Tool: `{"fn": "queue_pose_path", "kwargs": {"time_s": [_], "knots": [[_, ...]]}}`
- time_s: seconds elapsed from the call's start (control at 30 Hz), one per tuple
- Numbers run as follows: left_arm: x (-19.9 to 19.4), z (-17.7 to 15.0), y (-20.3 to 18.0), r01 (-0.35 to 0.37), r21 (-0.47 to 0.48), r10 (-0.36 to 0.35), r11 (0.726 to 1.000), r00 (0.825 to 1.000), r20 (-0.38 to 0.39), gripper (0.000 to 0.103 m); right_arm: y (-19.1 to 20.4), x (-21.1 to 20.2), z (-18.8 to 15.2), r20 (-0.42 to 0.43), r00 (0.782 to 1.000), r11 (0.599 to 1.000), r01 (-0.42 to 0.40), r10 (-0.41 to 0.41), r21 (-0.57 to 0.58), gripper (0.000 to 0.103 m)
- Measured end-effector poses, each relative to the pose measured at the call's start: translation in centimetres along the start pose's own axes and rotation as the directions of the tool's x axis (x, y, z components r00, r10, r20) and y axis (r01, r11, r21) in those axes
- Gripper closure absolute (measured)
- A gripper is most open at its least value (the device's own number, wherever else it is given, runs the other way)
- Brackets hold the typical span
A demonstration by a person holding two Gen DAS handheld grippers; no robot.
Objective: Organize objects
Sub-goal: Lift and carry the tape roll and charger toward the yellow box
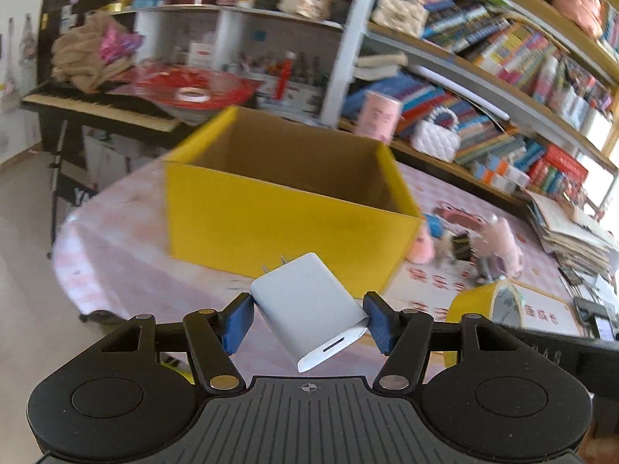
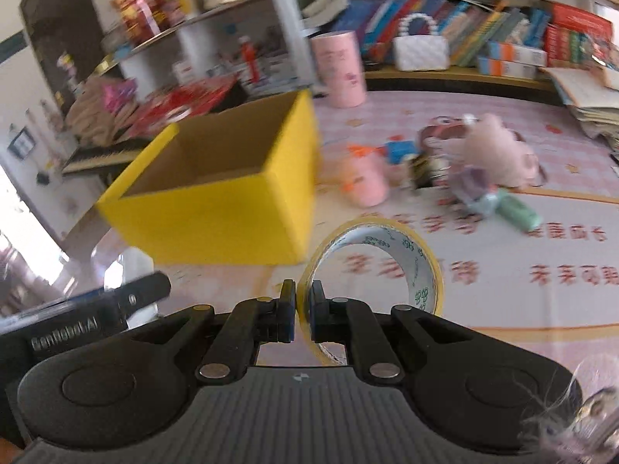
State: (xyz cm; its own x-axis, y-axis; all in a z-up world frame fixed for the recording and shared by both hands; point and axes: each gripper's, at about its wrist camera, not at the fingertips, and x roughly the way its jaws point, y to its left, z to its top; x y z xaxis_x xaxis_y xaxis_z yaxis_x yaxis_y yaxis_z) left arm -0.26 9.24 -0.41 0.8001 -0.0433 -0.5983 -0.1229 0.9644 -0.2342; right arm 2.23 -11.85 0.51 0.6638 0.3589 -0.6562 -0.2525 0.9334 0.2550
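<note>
Left wrist: left gripper clenched on the white charger, fingers pinching its two flat sides, prongs pointing forward toward the yellow box. Charger is held above the worktop, just short of the box's near wall. Side grip looks chosen so it can drop straight into the open top. Tape roll visible at right edge only.

Right wrist: right gripper clamped on the tape roll, one finger inside the ring, one outside, gripping the wall. Roll stands on edge, carried near the box's right corner.

Differences: right view shows the box interior, apparently bare, plus the leftover pile behind: pink plush, pink tube, green item. Left view shows charger orientation, which the right one doesn't show.
</note>
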Motion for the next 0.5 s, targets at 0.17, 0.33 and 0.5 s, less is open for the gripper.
{"fn": "queue_pose_path", "kwargs": {"time_s": [0.17,0.33,0.5], "knots": [[-2.0,0.2,3.6,-0.005,-0.001,0.005,1.000,1.000,0.020,0.042,4.5,0.1,-1.4,-0.010,1.000,1.000,-0.021,0.021,-0.020,0.096],[-3.4,0.4,6.0,0.001,0.021,-0.002,1.000,0.999,0.037,0.042,8.1,0.1,-2.8,-0.007,0.999,0.999,-0.039,0.039,-0.017,0.096],[-4.3,0.4,7.6,0.011,0.031,-0.013,0.999,0.999,0.043,0.042,10.3,0.0,-3.7,-0.004,0.999,0.999,-0.040,0.040,-0.005,0.096]]}}
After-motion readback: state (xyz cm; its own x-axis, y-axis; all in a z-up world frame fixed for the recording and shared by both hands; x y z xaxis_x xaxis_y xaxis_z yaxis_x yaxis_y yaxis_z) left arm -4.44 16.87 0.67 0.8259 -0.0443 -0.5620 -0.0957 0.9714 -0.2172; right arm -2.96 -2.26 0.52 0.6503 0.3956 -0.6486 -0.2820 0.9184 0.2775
